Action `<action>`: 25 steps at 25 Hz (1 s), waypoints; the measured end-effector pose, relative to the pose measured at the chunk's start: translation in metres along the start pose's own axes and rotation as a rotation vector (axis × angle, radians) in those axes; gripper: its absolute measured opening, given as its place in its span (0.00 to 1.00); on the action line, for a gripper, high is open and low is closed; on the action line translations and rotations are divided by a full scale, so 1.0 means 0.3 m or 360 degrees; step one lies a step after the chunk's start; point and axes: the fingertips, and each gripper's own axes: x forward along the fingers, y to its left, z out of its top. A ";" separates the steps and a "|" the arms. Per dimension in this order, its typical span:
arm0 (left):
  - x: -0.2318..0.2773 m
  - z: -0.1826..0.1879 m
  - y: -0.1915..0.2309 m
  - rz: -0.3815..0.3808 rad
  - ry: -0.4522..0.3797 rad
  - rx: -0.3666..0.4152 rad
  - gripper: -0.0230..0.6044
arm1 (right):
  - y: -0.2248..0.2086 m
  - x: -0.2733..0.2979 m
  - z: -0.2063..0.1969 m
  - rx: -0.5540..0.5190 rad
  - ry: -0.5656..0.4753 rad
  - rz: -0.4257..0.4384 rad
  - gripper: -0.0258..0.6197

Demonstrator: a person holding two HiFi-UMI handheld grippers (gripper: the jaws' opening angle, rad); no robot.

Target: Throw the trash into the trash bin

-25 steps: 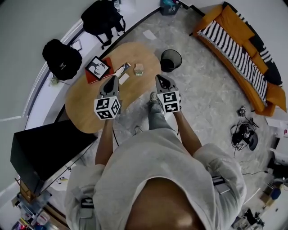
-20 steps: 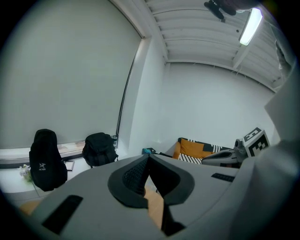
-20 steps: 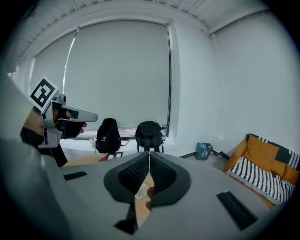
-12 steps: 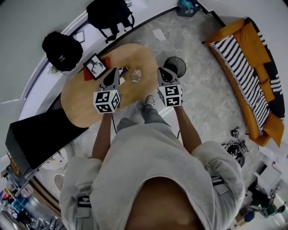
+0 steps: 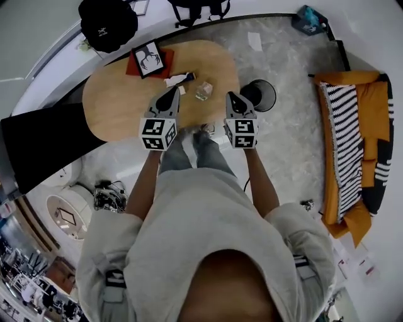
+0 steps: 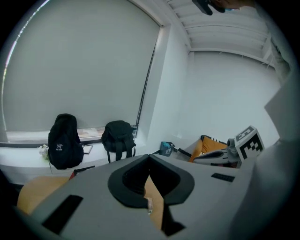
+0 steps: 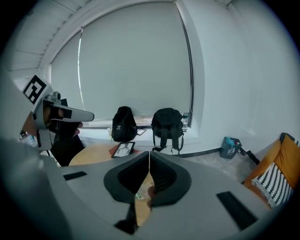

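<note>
On the oval wooden table (image 5: 119, 100) lie a small crumpled packet (image 5: 203, 91) and a white and blue wrapper (image 5: 179, 79). The black mesh trash bin (image 5: 262, 95) stands on the floor just off the table's right end. My left gripper (image 5: 171, 94) hovers over the table's near edge, jaws shut and empty, a little short of the wrapper. My right gripper (image 5: 231, 96) hangs between the packet and the bin, also shut with nothing held. In the right gripper view the packet (image 7: 139, 193) shows below the closed jaws (image 7: 149, 153). The left gripper view shows its jaws (image 6: 149, 158) meeting.
A framed picture (image 5: 150, 59) lies on a red book at the table's far side. Two black backpacks (image 5: 107, 22) (image 5: 198, 7) sit on the window ledge. An orange striped sofa (image 5: 352, 138) stands at the right, a teal box (image 5: 310, 19) by the far wall.
The person has stepped closer to the table. Both grippers have moved forward and down, now over the table's near edge, still shut.
</note>
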 end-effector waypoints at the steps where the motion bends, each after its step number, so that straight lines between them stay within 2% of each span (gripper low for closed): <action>1: 0.000 -0.023 0.008 0.0002 0.0013 -0.0011 0.07 | 0.009 0.016 -0.017 -0.0006 0.0020 0.0000 0.09; 8: 0.016 -0.183 0.082 -0.0031 0.0107 -0.0073 0.07 | 0.092 0.110 -0.153 0.0069 0.0127 -0.0036 0.09; 17: 0.082 -0.356 0.243 -0.0191 0.0239 -0.0037 0.07 | 0.206 0.263 -0.395 0.0363 0.0231 -0.0256 0.09; 25: 0.182 -0.512 0.290 -0.0345 0.0334 -0.0009 0.07 | 0.252 0.377 -0.609 0.0592 0.0289 -0.0418 0.09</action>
